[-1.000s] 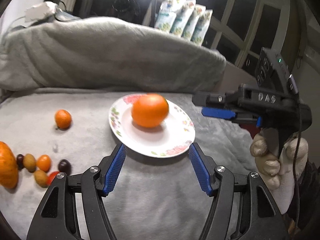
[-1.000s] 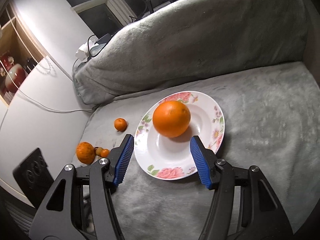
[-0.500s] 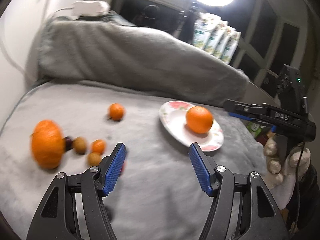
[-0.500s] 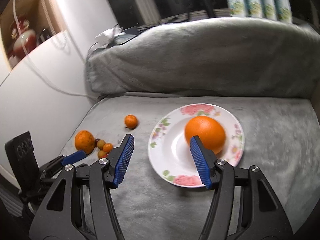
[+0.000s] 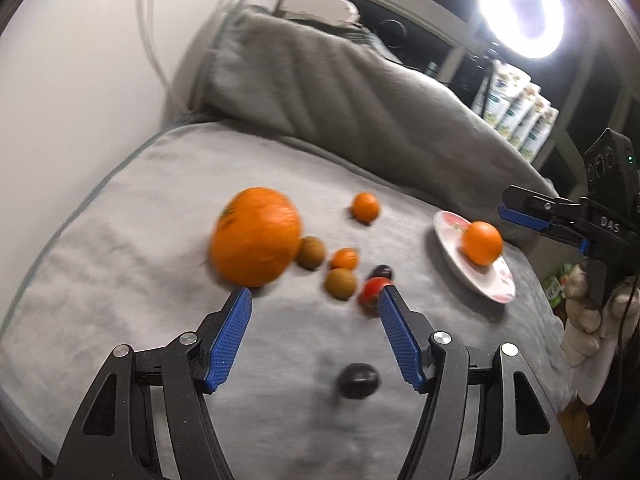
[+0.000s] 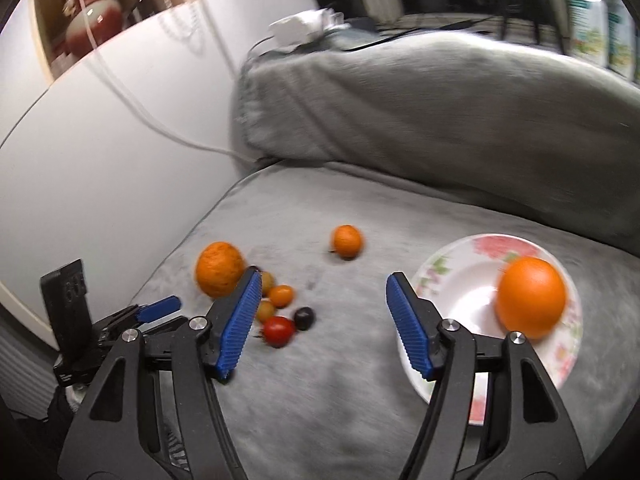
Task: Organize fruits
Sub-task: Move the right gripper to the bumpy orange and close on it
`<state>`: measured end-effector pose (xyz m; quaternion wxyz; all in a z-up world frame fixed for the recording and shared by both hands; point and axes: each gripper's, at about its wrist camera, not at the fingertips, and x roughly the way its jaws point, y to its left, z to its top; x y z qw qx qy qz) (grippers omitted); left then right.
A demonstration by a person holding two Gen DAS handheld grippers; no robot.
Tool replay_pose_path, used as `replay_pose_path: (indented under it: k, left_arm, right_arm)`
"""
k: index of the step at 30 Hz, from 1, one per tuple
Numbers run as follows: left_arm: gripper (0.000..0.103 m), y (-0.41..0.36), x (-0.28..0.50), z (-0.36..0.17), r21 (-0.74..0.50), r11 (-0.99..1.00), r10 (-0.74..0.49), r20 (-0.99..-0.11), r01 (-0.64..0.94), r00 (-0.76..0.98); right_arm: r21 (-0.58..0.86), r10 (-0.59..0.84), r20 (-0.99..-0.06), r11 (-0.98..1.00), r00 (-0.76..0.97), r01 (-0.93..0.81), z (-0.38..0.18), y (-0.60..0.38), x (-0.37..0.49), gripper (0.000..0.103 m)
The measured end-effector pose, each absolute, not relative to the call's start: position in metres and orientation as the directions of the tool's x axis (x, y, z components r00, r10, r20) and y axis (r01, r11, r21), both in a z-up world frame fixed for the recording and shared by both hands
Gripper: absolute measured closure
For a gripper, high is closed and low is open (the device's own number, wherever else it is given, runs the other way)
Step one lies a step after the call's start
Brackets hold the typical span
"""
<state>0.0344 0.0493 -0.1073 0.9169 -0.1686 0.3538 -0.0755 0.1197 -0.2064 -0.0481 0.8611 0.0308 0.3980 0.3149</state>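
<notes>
A floral plate (image 5: 486,284) (image 6: 456,276) holds one big orange (image 5: 482,243) (image 6: 531,297) on the grey blanket. A second big orange (image 5: 256,236) (image 6: 219,274) lies left of it, next to a cluster of small fruits: a red tomato (image 5: 372,289) (image 6: 279,331), small brown and orange ones (image 5: 340,283), a dark grape (image 6: 304,317). A small mandarin (image 5: 365,207) (image 6: 347,241) lies apart, farther back. Another dark fruit (image 5: 357,381) lies between the left fingers. My left gripper (image 5: 314,294) is open and empty just before the cluster. My right gripper (image 6: 320,280) is open and empty, between cluster and plate.
A blanket-covered grey backrest (image 5: 340,92) rises behind. A white wall (image 5: 80,60) with a cable runs along the left. A ring light (image 5: 520,8) and several packets (image 5: 516,112) are at the back right. The blanket's left edge (image 5: 80,208) drops off.
Both grippers have swung left, away from the plate toward the loose fruit cluster. The big loose orange and small fruits now sit close before the left gripper. Both stay open.
</notes>
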Motion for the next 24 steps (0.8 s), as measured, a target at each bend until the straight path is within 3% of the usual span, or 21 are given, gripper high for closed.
replay_pose_path:
  k: [14,24]
  left_arm:
    - [0.037,0.077,0.051,-0.131,-0.463,0.884,-0.281,-0.634,-0.063,0.720]
    - [0.037,0.080,0.064,-0.135,-0.469,0.881,-0.291,-0.640,-0.062,0.711]
  right_arm:
    - [0.442,0.656,-0.718,0.688,0.233,-0.576,-0.079,-0.114,0.155,0.035]
    - [0.535,0.691,-0.717,0.628,0.090,-0.565,-0.097,-0.062,0.172,0.035]
